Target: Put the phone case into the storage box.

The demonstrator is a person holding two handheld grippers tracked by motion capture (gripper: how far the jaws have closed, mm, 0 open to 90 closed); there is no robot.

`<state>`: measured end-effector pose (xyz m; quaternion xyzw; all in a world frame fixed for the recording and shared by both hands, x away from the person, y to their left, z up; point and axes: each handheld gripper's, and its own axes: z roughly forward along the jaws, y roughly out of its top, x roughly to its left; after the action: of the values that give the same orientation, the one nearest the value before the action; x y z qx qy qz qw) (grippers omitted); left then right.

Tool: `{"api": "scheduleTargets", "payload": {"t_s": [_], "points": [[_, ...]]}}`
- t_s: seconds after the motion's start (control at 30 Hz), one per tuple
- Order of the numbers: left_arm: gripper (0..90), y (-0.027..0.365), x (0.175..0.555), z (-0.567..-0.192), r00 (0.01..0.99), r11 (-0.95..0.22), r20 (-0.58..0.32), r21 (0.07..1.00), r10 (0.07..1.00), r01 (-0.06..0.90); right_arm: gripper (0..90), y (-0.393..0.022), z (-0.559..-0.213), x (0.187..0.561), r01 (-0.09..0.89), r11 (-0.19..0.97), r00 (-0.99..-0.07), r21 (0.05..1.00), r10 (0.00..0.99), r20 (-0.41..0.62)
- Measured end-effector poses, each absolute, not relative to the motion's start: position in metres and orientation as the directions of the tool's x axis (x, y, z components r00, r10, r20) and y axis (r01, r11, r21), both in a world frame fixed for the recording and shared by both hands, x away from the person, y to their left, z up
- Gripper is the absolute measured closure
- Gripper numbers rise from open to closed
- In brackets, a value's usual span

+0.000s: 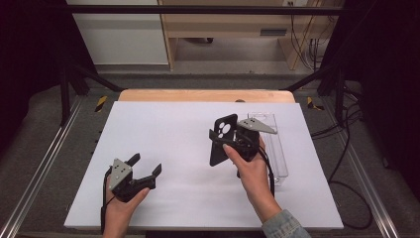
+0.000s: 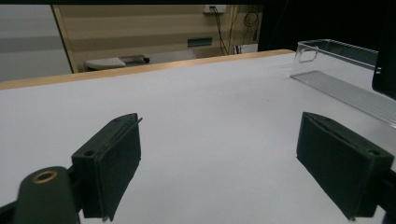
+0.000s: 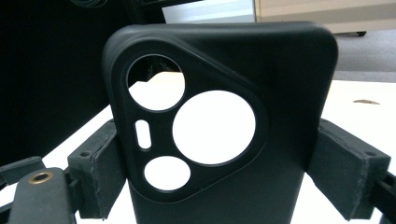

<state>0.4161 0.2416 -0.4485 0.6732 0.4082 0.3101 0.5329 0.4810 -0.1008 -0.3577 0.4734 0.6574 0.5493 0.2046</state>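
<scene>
White tabletop, wooden far edge: right gripper (image 1: 233, 140) clamps a black phone case (image 1: 221, 139) by its sides, held upright above the table near a clear tray (image 1: 274, 148), perhaps for placing there; left gripper (image 1: 146, 168) hovers spread, empty.

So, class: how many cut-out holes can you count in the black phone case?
4, all in the phone case's raised camera panel: one round at upper left, the largest at centre right, a small round at bottom, a narrow slot at left. Its lower part is cropped.
</scene>
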Motion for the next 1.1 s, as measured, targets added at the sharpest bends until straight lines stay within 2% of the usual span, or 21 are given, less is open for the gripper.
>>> {"api": "scheduleTargets", "payload": {"t_s": [0.47, 1.1], "points": [[6.8, 0.250, 0.420, -0.456, 0.483, -0.133, -0.001, 0.961, 0.876, 0.244, 14.4, -0.128, -0.335, 0.494, 0.373, -0.109, -0.414, 0.921, 0.869, 0.271], [6.6, 0.258, 0.420, -0.457, 0.443, -0.129, 0.020, 0.967, 0.896, 0.218, 14.3, -0.170, -0.311, 0.510, 0.359, -0.085, -0.337, 0.930, 0.917, 0.214]]}}
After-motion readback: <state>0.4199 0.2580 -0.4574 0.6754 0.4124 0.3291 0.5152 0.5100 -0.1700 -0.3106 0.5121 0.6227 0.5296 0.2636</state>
